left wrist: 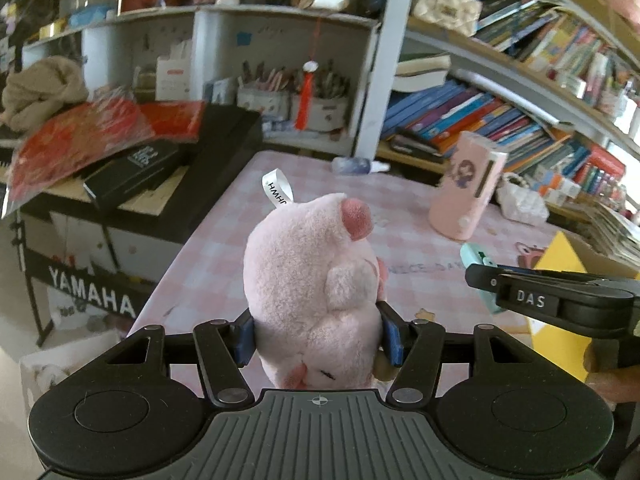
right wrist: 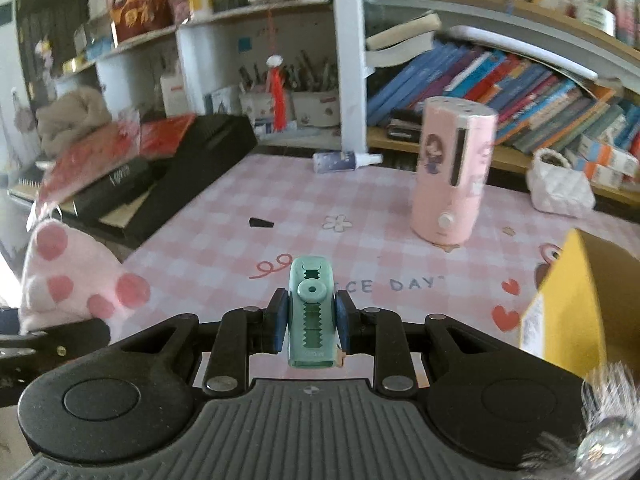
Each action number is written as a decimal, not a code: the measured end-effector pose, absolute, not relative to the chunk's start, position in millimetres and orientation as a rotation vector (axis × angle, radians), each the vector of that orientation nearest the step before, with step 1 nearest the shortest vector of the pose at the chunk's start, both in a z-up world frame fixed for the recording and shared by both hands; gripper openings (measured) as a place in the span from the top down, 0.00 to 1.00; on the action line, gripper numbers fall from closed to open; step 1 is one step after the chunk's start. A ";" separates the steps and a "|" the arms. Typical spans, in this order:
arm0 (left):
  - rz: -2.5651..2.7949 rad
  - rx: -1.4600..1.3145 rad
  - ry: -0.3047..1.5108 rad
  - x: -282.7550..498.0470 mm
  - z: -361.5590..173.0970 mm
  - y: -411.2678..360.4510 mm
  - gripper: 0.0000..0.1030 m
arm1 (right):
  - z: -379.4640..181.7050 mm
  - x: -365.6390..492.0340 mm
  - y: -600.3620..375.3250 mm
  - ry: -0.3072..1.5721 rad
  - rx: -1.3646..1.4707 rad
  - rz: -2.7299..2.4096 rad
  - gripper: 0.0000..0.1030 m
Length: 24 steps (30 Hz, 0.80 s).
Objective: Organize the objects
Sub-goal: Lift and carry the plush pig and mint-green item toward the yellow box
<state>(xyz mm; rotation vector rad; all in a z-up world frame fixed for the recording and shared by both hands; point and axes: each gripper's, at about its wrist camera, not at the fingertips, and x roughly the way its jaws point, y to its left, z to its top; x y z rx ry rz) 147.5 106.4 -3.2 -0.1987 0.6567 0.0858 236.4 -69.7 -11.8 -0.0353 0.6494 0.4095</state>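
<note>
Left gripper (left wrist: pixel 318 338): pinching pink plush toy (left wrist: pixel 312 288), lifted above the table (right wrist: pixel 240 200)
Right gripper (right wrist: pixel 308 322): clamped on teal eraser (right wrist: pixel 311 312)
Risk: soft plush could sag free short of the yellow box (right wrist: pixel 560 312)

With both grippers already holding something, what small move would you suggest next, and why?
Probably carry the right gripper, shut on the teal clip, rightward over the yellow box. The box stands open on that side, and the left gripper only holds the pink plush toy.
</note>
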 end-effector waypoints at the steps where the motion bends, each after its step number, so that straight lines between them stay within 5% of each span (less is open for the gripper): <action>1: 0.077 -0.196 0.652 143.3 -2.7 105.3 0.43 | -9.9 230.4 -73.2 0.648 -0.027 0.403 0.78; 24: -0.015 -0.125 0.623 46.9 1.3 103.6 0.43 | -7.3 104.2 -70.2 0.629 -0.059 0.326 0.78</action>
